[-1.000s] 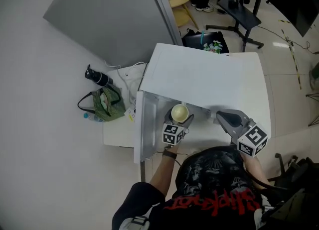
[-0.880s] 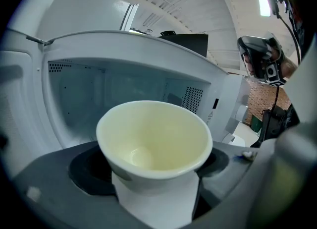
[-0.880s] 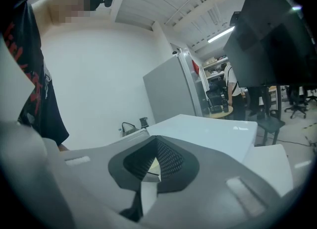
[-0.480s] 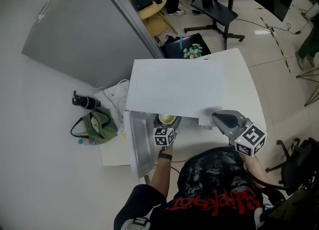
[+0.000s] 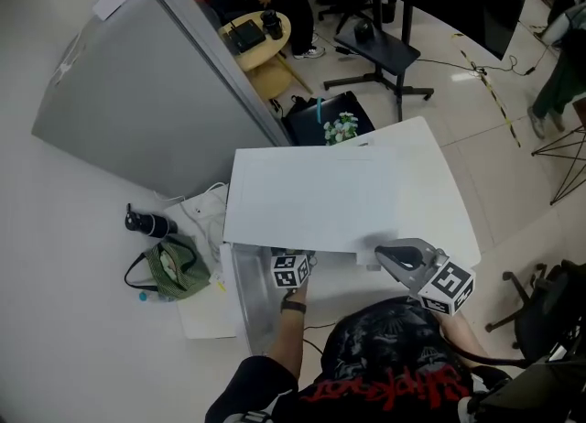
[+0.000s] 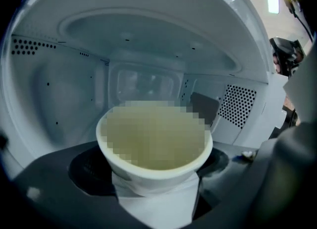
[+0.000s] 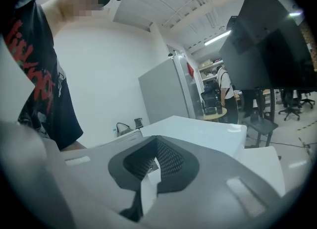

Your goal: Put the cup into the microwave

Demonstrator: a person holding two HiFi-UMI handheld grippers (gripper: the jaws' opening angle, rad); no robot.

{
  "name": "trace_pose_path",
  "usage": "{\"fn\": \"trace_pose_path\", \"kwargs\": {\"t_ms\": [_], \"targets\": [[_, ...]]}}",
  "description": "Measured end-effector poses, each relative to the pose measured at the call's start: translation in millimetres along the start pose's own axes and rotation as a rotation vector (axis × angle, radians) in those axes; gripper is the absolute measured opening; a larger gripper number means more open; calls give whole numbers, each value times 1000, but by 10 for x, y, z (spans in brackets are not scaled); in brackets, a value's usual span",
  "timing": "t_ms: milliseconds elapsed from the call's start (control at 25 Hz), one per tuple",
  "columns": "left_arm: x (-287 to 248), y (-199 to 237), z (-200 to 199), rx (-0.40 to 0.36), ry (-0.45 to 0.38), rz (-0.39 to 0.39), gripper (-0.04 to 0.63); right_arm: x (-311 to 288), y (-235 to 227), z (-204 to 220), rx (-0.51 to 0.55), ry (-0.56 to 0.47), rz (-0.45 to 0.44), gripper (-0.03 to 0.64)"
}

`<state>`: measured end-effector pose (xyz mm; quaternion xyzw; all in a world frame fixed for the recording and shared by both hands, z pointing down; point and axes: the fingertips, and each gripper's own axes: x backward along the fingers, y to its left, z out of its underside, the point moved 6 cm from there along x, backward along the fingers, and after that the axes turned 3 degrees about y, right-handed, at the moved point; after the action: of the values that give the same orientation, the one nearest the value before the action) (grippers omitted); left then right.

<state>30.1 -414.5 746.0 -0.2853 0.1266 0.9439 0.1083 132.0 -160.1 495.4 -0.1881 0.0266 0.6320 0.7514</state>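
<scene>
A cream cup (image 6: 153, 143) sits between the jaws of my left gripper (image 6: 156, 178), which is shut on its white lower wall. In the left gripper view the cup is inside the white microwave cavity (image 6: 64, 89), just above the dark floor. From the head view only the left gripper's marker cube (image 5: 291, 270) shows at the microwave's (image 5: 339, 197) front opening; the cup is hidden under the top. My right gripper (image 5: 389, 254) hovers in front of the microwave's right side, shut and with nothing in it (image 7: 148, 173).
The microwave door (image 5: 247, 307) stands open to the left of my left arm. A black bottle (image 5: 146, 222) and a green bag (image 5: 169, 267) lie on the table to the left. A tall grey panel (image 5: 137, 110) rises behind; a black stool (image 5: 385, 50) stands beyond.
My left gripper has carried the cup forward from the opening into the cavity, so the cup no longer shows from the head. The right gripper has stayed at the front right.
</scene>
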Motion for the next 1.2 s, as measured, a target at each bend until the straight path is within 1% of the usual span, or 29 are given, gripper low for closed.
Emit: {"fn": "trace_pose_path", "kwargs": {"t_ms": [120,240,360,480,640,760,920,1080,1200], "targets": [[-89,88,-36,23,-14,7,454,-28,-55,-14,-6,1,20,0],[-181,163,-16,21,-6,16,454,-41,-85,-7,-15,6,42,0],[-258,227,-11,2,-9,20,454,-41,-96,30,-27,7,70,0],[-330,297,-86,-20,-15,16,454,-81,-115,44,-35,11,93,0],[-401,377,-143,-61,-10,-5,453,-134,-153,50,-45,14,104,0],[-419,418,-160,-71,-20,-1,453,-188,-171,59,-45,18,109,0],[-388,453,-144,-59,-36,7,450,-271,-110,57,-42,24,107,0],[-321,460,-148,-30,-67,27,451,-300,-69,57,-44,24,94,0],[-202,443,-146,-16,-98,19,451,-302,-28,82,-45,27,83,0]]}}
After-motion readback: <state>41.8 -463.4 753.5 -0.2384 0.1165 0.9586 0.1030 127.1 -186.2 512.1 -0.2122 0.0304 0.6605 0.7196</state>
